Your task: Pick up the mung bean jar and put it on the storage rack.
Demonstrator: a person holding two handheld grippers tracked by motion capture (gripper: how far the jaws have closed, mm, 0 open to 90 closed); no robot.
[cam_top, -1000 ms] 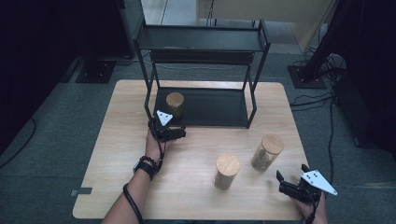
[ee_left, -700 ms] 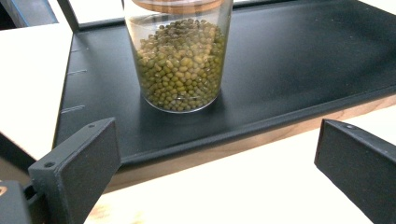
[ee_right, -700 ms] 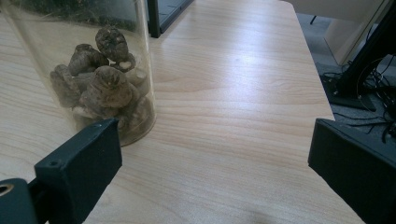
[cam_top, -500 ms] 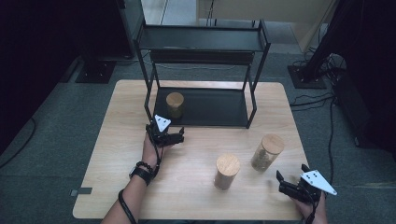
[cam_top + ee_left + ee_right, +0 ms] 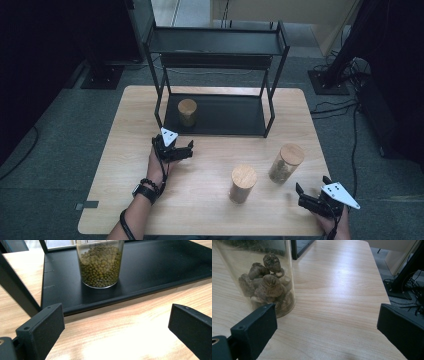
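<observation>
A clear jar of green beans (image 5: 100,263) with a wooden lid (image 5: 187,106) stands on the bottom shelf of a black rack (image 5: 220,45). My left gripper (image 5: 173,146) (image 5: 116,315) is open on the table just in front of that shelf, apart from the jar and holding nothing. A jar of brown lumps (image 5: 285,162) (image 5: 265,282) stands at the right of the table. My right gripper (image 5: 312,189) (image 5: 327,315) is open near the table's front right corner, with this jar just ahead of its left jaw and not touched. A third wooden-lidded jar (image 5: 243,183) stands mid-front.
The rack has an upper shelf and thin black legs (image 5: 159,102) that stand on the wooden table (image 5: 125,125). A leg rises at the left in the left gripper view. Cables and a stand base (image 5: 327,82) lie on the floor to the right.
My left gripper has drawn back from the rack toward the person and a little to the right. The right gripper has barely moved. The jars stay put.
</observation>
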